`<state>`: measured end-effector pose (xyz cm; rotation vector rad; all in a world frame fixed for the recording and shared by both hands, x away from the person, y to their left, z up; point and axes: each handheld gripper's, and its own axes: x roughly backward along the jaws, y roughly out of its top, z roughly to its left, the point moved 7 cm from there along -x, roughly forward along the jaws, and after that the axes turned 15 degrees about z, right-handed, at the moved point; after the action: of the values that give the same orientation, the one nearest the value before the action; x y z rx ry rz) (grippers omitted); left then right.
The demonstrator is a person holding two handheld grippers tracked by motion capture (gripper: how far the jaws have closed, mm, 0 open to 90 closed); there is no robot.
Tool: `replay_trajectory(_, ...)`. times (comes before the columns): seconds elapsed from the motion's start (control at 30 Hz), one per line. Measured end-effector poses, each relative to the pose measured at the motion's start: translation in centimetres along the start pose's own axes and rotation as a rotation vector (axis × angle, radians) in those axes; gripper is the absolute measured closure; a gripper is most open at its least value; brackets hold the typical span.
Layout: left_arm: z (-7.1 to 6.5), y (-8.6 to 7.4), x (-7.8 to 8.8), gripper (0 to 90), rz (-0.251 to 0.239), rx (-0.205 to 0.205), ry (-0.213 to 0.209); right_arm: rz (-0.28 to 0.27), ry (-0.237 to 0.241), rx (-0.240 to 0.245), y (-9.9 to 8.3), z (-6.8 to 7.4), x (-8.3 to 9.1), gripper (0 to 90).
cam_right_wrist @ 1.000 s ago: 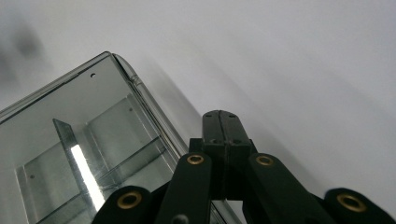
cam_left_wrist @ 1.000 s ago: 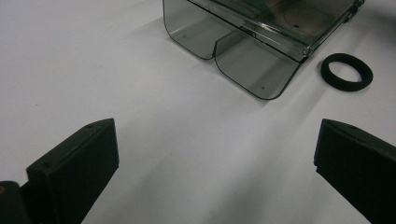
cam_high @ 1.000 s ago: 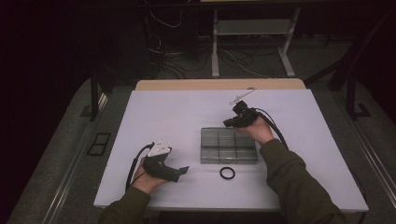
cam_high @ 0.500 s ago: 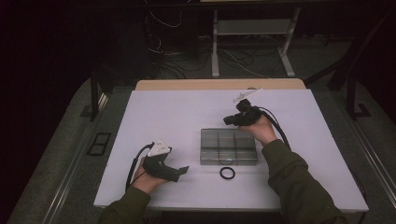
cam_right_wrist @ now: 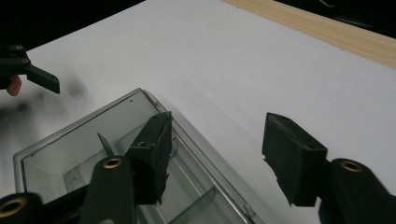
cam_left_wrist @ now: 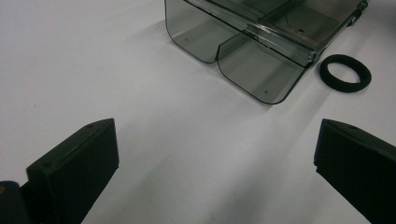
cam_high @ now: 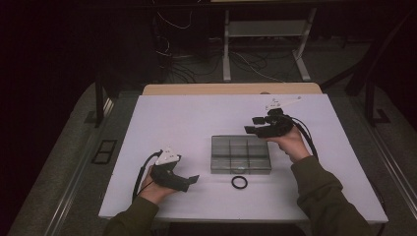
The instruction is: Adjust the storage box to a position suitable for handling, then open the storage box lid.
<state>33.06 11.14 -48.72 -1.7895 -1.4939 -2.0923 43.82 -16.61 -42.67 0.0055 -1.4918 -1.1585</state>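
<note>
The right gripper, jaws just opened and empty, hovers over the clear box; a careless dip could shove it onto the black ring, while the left gripper rests wide open

White table, wooden strip along its far edge, cables on dark floor beyond
</note>
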Motion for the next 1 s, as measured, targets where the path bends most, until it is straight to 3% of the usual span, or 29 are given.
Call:
replay_trajectory(0.2,0.0,0.0,0.1,0.0,-0.001,-0.009,-0.005,-0.032,-0.029,-0.017,-1.7,-0.2,1.5,34.7)
replay_trajectory(0.53,0.1,0.0,0.2,1.3,-0.004,-0.006,-0.029,-0.061,-0.051,-0.031,-4.3,0.0,3.6,34.7)
replay_trajectory(1.0,-0.3,0.6,0.6,33.1,-0.027,-0.045,-0.042,-0.106,-0.075,-0.058,-8.7,0.2,6.4,61.4)
